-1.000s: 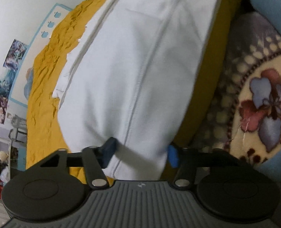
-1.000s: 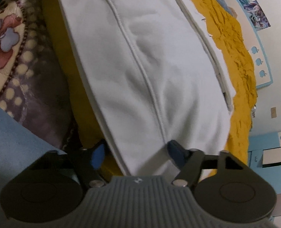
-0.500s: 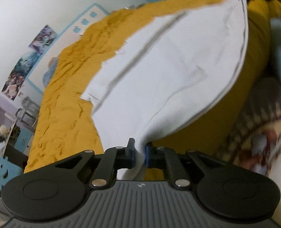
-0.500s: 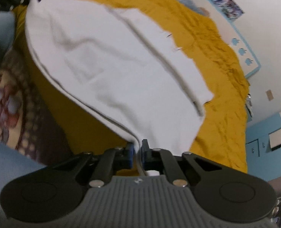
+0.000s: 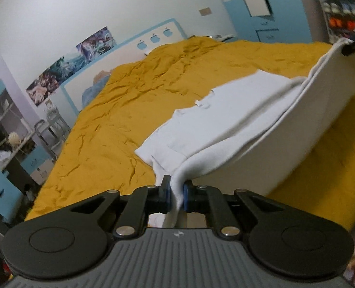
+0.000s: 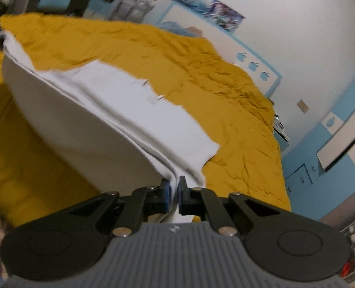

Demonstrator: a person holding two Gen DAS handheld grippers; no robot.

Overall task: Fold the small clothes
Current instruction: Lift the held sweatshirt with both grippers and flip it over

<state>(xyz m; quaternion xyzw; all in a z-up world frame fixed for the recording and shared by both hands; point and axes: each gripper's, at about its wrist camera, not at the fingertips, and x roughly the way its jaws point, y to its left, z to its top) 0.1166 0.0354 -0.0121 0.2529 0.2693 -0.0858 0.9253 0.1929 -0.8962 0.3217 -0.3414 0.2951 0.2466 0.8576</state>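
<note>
White garment (image 5: 237,124) hangs between left gripper (image 5: 176,193) and right gripper (image 6: 174,195), both clamped on it.

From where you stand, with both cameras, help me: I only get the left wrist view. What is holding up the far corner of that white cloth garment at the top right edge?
Observer: The right gripper. Its jaws are shut on a corner of the white cloth garment, which passes between the blue pads.
Operator: Did it catch one layer or more?
Observer: It looks like more: two stacked edges of the garment run together into the jaws.
Operator: What is under that corner?
Observer: The mustard-yellow crinkled bedspread, with the corner raised clear of it.
</note>
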